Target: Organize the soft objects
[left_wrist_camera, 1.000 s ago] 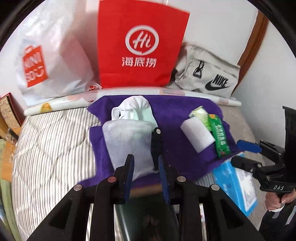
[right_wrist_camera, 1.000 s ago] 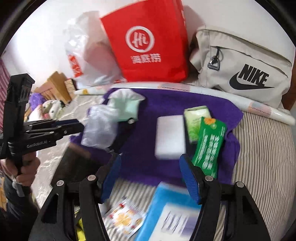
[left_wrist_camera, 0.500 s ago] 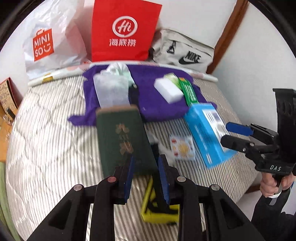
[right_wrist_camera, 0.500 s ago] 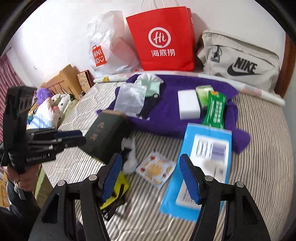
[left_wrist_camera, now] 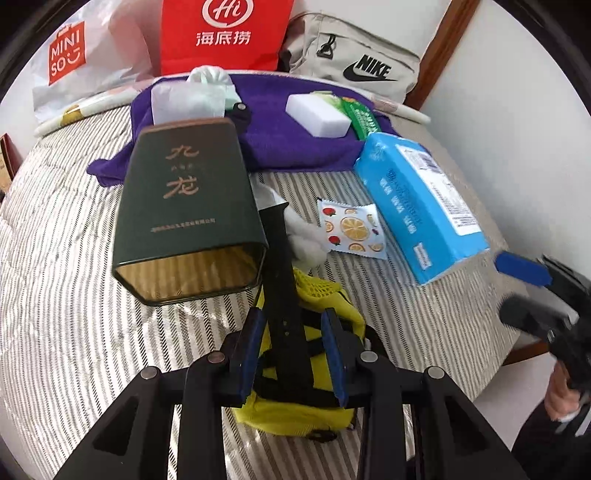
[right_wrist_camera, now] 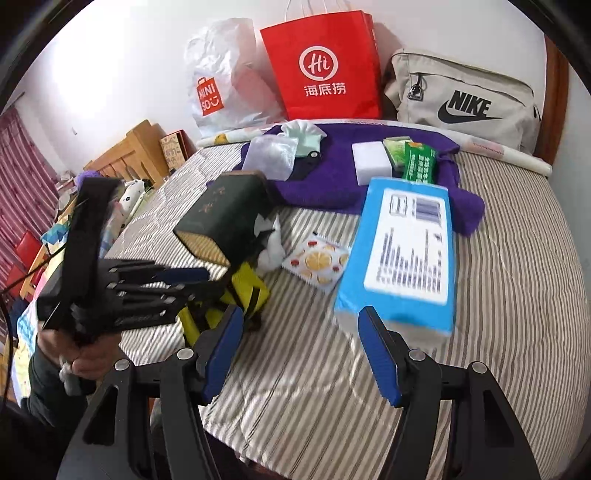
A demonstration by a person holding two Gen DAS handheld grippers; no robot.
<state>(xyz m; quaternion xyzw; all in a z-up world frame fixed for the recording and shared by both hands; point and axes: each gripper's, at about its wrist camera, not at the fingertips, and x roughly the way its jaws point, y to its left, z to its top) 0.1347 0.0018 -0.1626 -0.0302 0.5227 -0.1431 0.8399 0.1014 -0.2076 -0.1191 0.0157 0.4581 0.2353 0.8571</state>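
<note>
A purple towel point(left_wrist_camera: 288, 144) lies at the back of the striped bed, with a white sponge point(left_wrist_camera: 317, 114), green packets point(left_wrist_camera: 364, 116) and a clear pouch point(left_wrist_camera: 184, 101) on it. A blue tissue pack point(left_wrist_camera: 417, 199), a fruit-print sachet point(left_wrist_camera: 352, 230), a white cotton wad point(left_wrist_camera: 304, 236) and a yellow mesh pouch point(left_wrist_camera: 321, 295) with a black strap lie nearer. My left gripper point(left_wrist_camera: 291, 354) is open, its jaws on either side of the strap over the yellow pouch point(right_wrist_camera: 247, 288). My right gripper point(right_wrist_camera: 301, 354) is open and empty, above the bed before the tissue pack point(right_wrist_camera: 402, 251).
A dark green tin point(left_wrist_camera: 184, 214) lies on its side, mouth toward me, left of the pouch. A red paper bag point(left_wrist_camera: 225, 33), a Miniso plastic bag point(left_wrist_camera: 74, 62) and a beige Nike bag point(left_wrist_camera: 354, 66) stand against the wall. A wooden headboard point(right_wrist_camera: 136, 151) is at left.
Both grippers have pulled back from the towel toward the near edge of the bed. The left one now sits low over the yellow pouch and strap.
</note>
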